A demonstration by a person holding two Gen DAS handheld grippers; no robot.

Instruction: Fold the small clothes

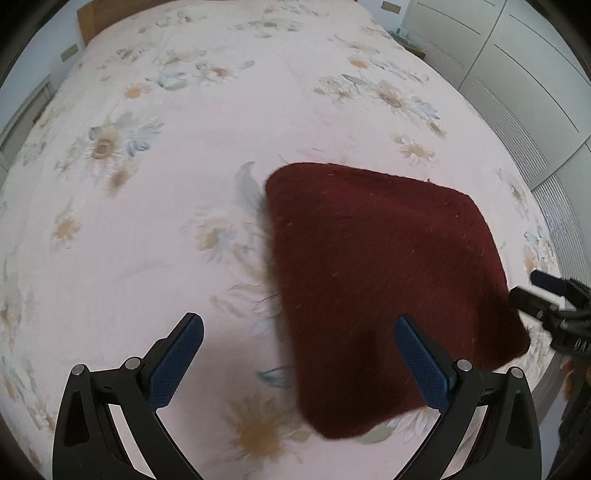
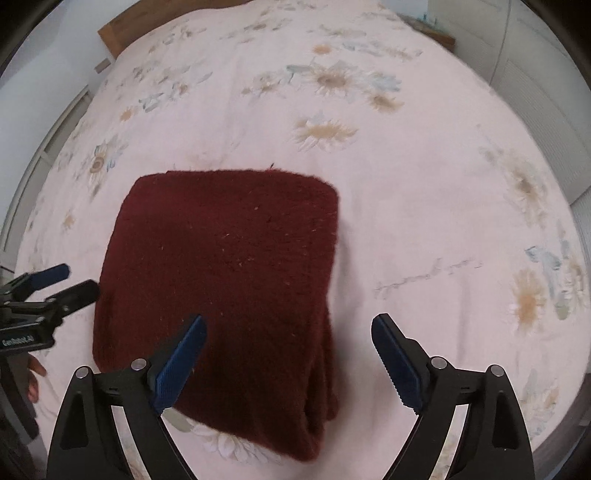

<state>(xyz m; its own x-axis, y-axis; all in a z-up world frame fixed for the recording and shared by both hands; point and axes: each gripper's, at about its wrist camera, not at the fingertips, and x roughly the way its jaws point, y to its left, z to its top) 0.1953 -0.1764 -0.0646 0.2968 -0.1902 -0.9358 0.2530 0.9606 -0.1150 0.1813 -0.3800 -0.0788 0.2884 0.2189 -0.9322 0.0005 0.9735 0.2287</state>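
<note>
A dark red knitted garment (image 1: 380,280) lies folded into a thick square on the floral bedspread (image 1: 184,147); it also shows in the right wrist view (image 2: 225,280). My left gripper (image 1: 299,325) is open and empty above the garment's left edge, with bedspread under its left finger. My right gripper (image 2: 288,325) is open and empty above the garment's near right edge. The right gripper also shows at the right edge of the left wrist view (image 1: 532,291), beside the garment. The left gripper also shows at the left edge of the right wrist view (image 2: 74,282).
The pink floral bedspread (image 2: 424,184) covers the whole bed. A wooden headboard (image 1: 99,18) is at the far end. White wardrobe doors (image 1: 517,74) stand to the right of the bed. A white wall panel is on the left.
</note>
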